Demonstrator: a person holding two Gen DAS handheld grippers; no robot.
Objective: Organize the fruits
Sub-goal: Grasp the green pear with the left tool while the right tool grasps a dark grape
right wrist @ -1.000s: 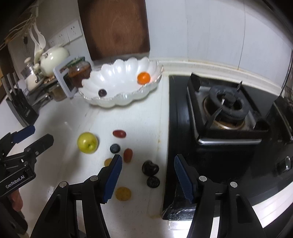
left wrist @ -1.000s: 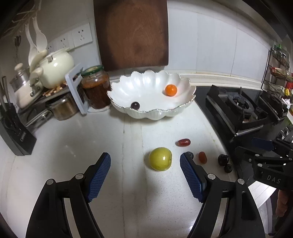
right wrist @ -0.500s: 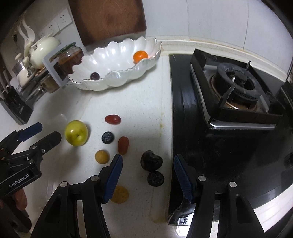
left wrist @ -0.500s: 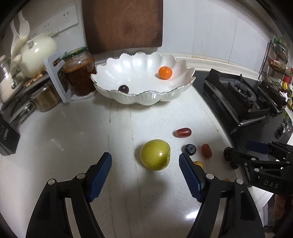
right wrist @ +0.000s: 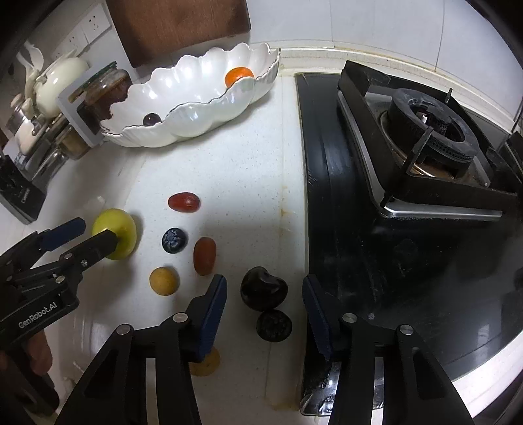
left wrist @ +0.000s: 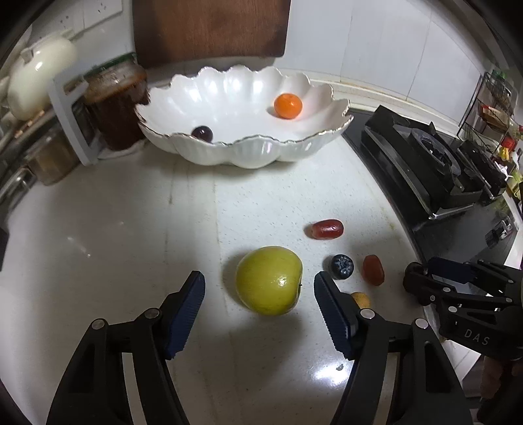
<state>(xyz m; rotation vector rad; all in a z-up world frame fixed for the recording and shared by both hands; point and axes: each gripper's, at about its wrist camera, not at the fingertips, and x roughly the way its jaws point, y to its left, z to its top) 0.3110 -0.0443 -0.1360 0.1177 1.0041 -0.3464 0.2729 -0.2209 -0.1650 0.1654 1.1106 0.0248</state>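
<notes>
A white scalloped bowl at the back of the counter holds an orange and a dark grape. My left gripper is open, with a green apple between its fingers on the counter. My right gripper is open around a dark cherry, with a blackberry just below it. A red grape, a blueberry, a second red grape and a yellow berry lie between them.
A black gas hob runs along the counter's right side. A jar, a white teapot and a rack stand at the back left. A wooden board leans on the wall. A knife block stands at the left edge.
Both grippers have moved forward and down. The apple now sits between my left fingers, and the dark cherry between my right fingers. Both stay open.
</notes>
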